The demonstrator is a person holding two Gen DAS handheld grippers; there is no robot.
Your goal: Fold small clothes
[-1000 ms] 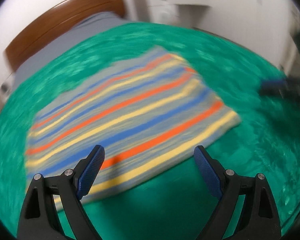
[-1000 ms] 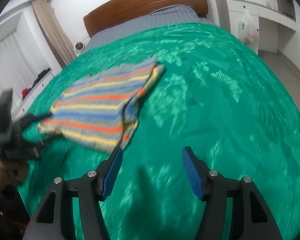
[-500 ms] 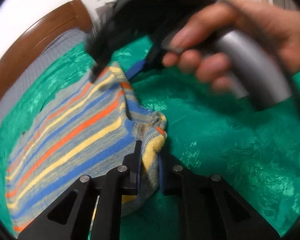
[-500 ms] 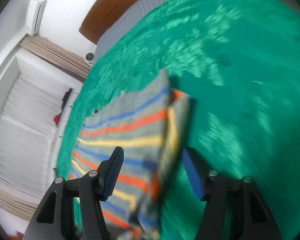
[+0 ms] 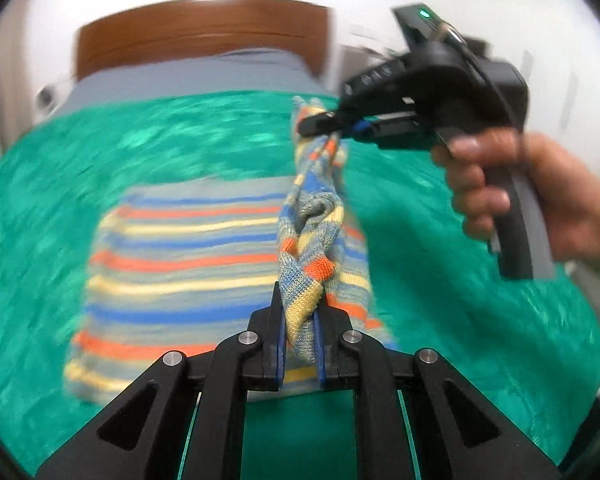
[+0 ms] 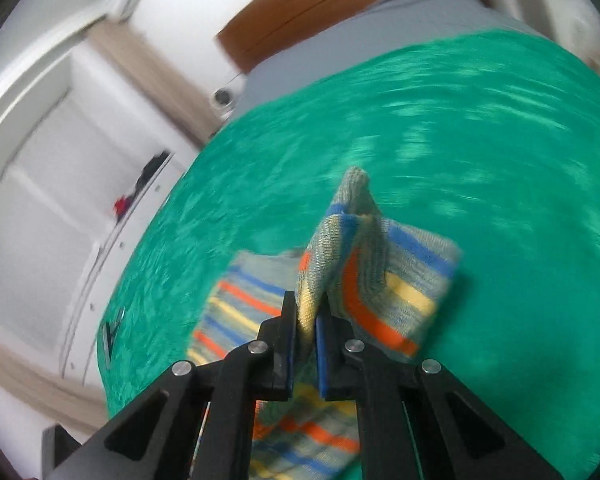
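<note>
While both grippers pinch striped garment (image 5: pixel 180 264), left view shows hand (image 5: pixel 540 200)

Lighting: bright, even indoor light, source not visible; shadows soft and faint. Glare: pale sheen patches across the shiny green bedspread (image 5: pixel 140 152); white walls near washed out. Blur: motion smear over the striped knitted garment (image 5: pixel 180 264) and the brown wooden headboard (image 6: pixel 320 4); the black gripper fingers (image 6: pixel 284 344) stay sharp in both views. Distortion: strong fisheye curvature, dark circular vignette at every corner.

Garment (image 5: pixel 180 264) lies on bedspread (image 5: pixel 80 152), headboard (image 5: pixel 204 28) behind.
</note>
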